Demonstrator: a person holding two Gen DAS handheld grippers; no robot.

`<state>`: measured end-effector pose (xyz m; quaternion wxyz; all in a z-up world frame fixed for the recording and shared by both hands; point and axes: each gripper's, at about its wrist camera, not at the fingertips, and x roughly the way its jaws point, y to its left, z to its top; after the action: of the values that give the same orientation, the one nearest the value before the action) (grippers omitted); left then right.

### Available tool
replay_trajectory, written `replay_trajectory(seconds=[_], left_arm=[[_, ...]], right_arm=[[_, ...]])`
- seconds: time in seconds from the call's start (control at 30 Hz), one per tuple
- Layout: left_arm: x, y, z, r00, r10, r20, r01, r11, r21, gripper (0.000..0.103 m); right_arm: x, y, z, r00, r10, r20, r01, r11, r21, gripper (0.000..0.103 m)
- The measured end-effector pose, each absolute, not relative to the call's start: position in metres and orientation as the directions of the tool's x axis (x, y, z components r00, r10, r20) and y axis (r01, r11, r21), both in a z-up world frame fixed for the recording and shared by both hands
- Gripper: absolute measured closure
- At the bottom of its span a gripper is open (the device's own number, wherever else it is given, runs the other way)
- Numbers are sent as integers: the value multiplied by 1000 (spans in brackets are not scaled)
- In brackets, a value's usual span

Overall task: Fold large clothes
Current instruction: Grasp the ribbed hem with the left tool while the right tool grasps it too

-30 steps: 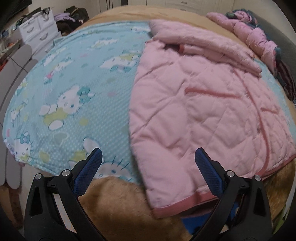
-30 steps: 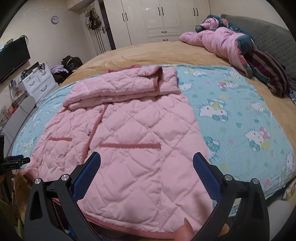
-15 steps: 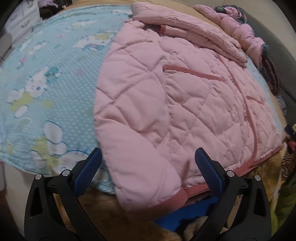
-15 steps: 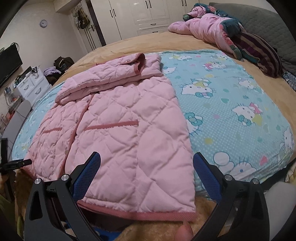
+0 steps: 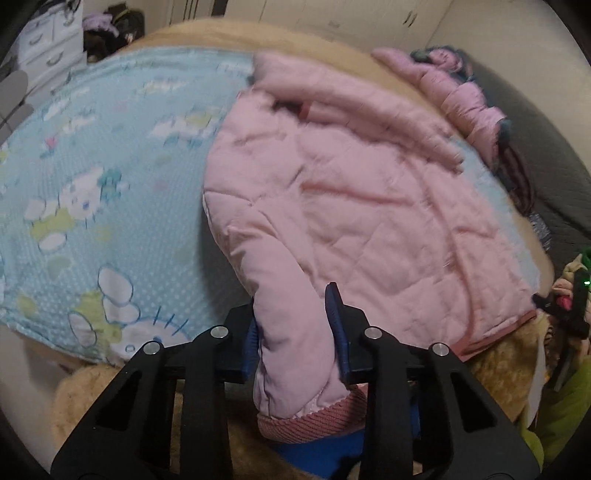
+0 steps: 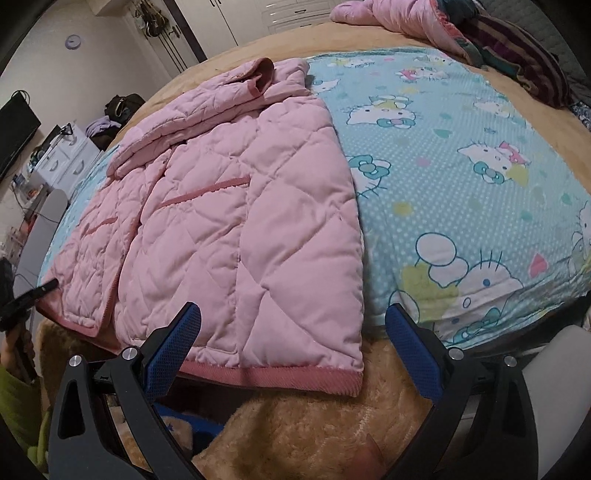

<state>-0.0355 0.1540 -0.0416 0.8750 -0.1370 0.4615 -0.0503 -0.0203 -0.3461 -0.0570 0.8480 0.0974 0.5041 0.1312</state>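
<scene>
stage: sleeves folded, body fold pending | left hand-held gripper: closing on pink jacket hem, lower centre | right hand-held gripper: open; empty

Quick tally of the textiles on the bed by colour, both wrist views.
Pink: 2, the quilted jacket lying flat and a bundled padded garment at the far end
Light blue: 1, the cartoon-cat sheet under the jacket
Tan: 1, the plush bedspread
Dark striped: 1, a bundle by the pink one
Total: 5
</scene>
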Motion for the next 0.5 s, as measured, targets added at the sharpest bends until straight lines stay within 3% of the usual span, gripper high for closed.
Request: replay_trajectory(seconds=[0.17,0.2,0.37,0.43,0.5], left_arm=[[-32,142,-18,607,-221,-764,5,962,-274,81],[-30,141,-17,610,-224,-760,9,961,-276,81],[-24,134,-6,643,-238,-728,36,959,-282,81],[-21,133,-1,652,-249,-717,48,956,-288,81],[-17,133,2,661,-259,-705,57,953,-297,81]], right_arm=[[-20,-338,-66,398,336,-853,-166,941,294,9],[-19,-338,-69,391,320,-863,-157,947,280,22],[-13,-337,-78,378,303,-875,-126,953,276,44],[-16,-335,-70,403,331,-854,-158,944,291,67],[-19,-336,-60,428,364,-827,-181,931,316,75]])
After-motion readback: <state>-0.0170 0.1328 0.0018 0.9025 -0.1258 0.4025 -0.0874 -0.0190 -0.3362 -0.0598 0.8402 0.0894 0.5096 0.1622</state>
